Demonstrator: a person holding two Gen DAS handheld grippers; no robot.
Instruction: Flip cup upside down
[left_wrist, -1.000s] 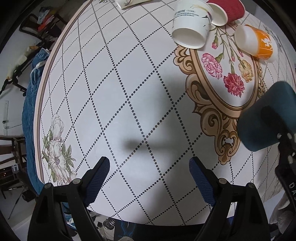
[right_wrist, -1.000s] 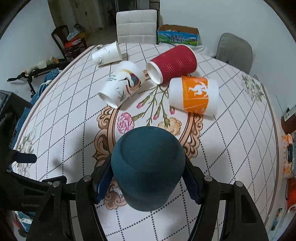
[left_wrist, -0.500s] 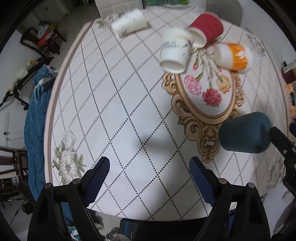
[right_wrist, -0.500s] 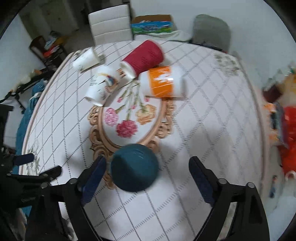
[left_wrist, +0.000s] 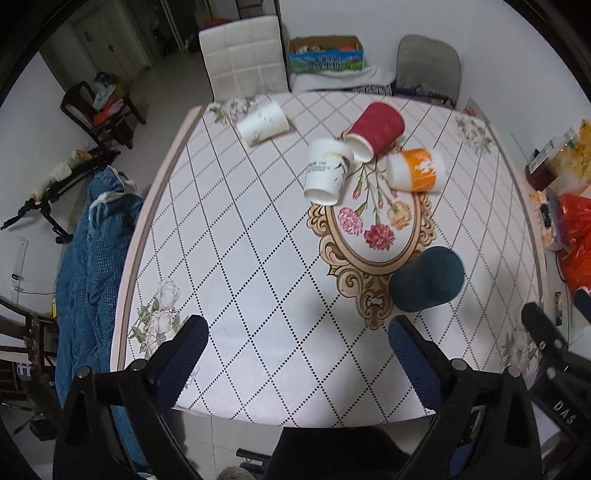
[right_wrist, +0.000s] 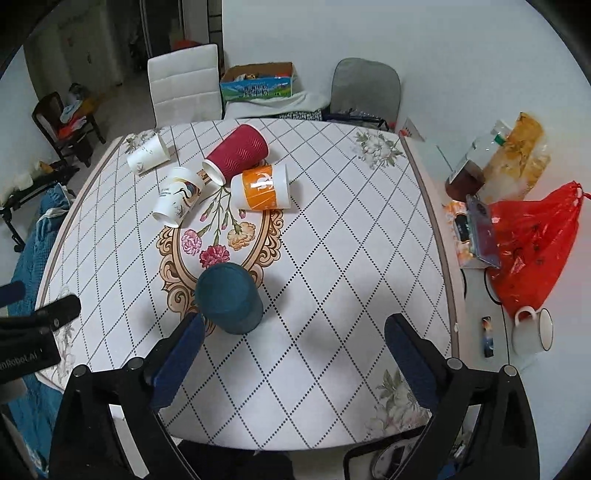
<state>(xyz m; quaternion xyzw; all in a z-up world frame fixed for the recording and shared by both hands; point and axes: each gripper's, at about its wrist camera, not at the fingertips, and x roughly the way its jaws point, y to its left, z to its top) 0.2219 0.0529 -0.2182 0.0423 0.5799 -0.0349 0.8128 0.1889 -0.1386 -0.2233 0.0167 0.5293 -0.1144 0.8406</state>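
At the near end of the ornate oval print on the table (right_wrist: 332, 258), the dark teal cup (right_wrist: 229, 297) stood mouth-down, closed base upward, free of both grippers; in the left wrist view the same cup (left_wrist: 426, 279) sat at the oval's lower right edge. The right hand-held gripper (right_wrist: 293, 356) was spread wide with nothing between its fingers, its left finger just beside the cup, contact not determinable; the left hand-held gripper (left_wrist: 297, 356) was likewise wide and empty, well apart from the cup. Beyond the oval lay three cups on their sides, clustered: a white printed cup (right_wrist: 177, 201), a red ribbed cup (right_wrist: 236, 153), an orange-and-white cup (right_wrist: 262, 187); a further white cup (right_wrist: 147, 154) lay near the far left corner. Off the table's right edge: a red plastic bag (right_wrist: 532, 251) and a white mug (right_wrist: 533, 330).
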